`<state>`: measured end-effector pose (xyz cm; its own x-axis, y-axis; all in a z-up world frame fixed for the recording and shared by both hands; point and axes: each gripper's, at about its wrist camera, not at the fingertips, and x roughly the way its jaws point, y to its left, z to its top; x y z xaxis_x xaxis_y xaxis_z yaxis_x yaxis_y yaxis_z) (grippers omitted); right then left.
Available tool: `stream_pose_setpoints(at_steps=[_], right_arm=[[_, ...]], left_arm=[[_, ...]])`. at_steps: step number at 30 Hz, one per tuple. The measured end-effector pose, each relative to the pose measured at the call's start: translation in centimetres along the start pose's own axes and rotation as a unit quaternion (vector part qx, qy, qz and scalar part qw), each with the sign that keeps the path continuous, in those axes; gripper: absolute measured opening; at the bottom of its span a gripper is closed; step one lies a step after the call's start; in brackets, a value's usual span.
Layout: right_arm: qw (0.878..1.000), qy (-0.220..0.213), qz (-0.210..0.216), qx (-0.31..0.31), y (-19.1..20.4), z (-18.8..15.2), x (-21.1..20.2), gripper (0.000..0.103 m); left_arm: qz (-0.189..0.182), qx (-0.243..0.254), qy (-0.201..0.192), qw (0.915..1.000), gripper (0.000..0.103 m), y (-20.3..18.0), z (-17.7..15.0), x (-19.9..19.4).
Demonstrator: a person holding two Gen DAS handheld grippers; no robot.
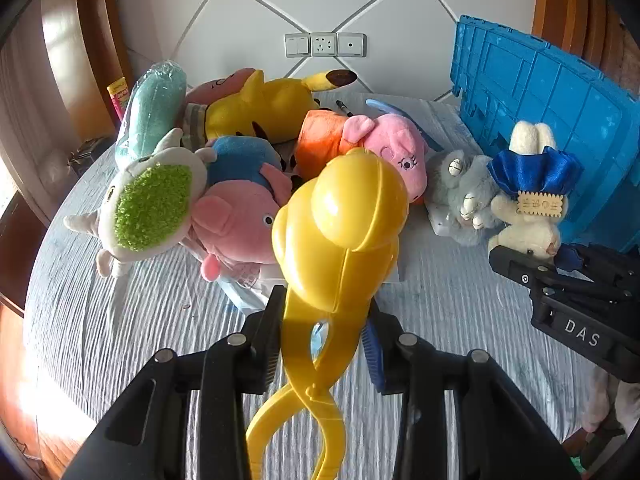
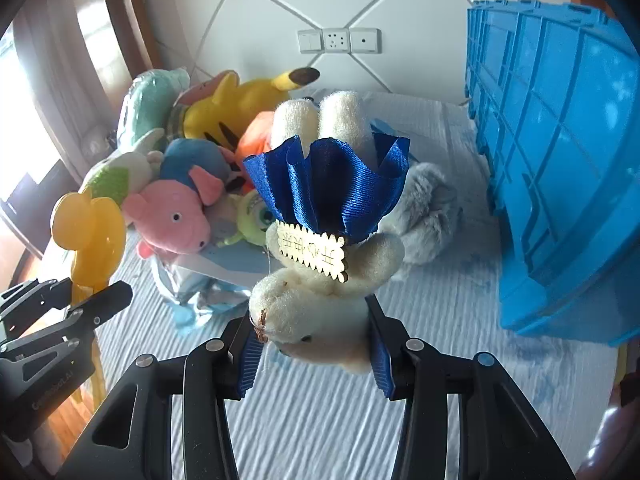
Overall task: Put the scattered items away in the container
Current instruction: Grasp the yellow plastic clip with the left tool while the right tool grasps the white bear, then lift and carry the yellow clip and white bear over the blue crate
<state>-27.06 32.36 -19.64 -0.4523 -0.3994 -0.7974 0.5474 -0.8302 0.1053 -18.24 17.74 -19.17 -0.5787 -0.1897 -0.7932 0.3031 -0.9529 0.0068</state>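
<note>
Crate [image 2: 560,168] stands ahead-right of the right claw [image 2: 316,344], which grips a cream bunny [image 2: 320,312] (blue ribbon, head down) by the head. Left claw [image 1: 324,320] clamps a yellow scoop [image 1: 340,224] by its handles, plush pile [image 1: 240,184] just ahead.

Surface: a table [image 1: 460,320] is being covered by a pale blue ribbed cloth [image 2: 320,420].
Right side: a blue crate [image 1: 560,128] is being carried on the cloth.
Middle: a grey plush [image 1: 460,196] is being borne beside the crate.
Left: a heap of plush toys [image 1: 240,168] is being supported.
Rear: a pen [image 1: 345,108] is being carried.
</note>
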Motion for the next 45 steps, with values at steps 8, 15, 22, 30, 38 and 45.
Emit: stream_pose_setpoints(at_steps=[8, 15, 22, 30, 38, 45], right_arm=[[1.0, -0.023, -0.006, -0.001, 2.0, -0.6, -4.3, 0.045], [0.999, -0.045, -0.023, 0.0, 3.3, -1.1, -8.1, 0.045], [0.997, -0.059, -0.041, 0.013, 4.0, -2.6, -11.1, 0.045], [0.994, -0.076, -0.071, 0.031, 2.6, -4.3, -15.6, 0.045], [0.99, -0.091, -0.091, 0.055, -1.6, -6.3, -19.5, 0.045], [0.987, -0.101, -0.101, 0.07, -7.0, -8.4, -23.6, 0.045]], left_arm=[[-0.004, 0.01, -0.025, 0.9996, 0.035, 1.5, -0.1, -4.3], [-0.015, 0.019, -0.039, 0.999, 0.035, 2.3, -0.6, -6.9], [-0.035, 0.032, -0.055, 0.9974, 0.035, 2.1, -1.5, -9.7], [-0.067, 0.058, -0.069, 0.9937, 0.035, -0.7, -1.9, -12.3], [-0.094, 0.083, -0.08, 0.9888, 0.035, -5.8, -2.0, -14.3], [-0.102, 0.098, -0.088, 0.986, 0.035, -11.9, -2.2, -16.3]])
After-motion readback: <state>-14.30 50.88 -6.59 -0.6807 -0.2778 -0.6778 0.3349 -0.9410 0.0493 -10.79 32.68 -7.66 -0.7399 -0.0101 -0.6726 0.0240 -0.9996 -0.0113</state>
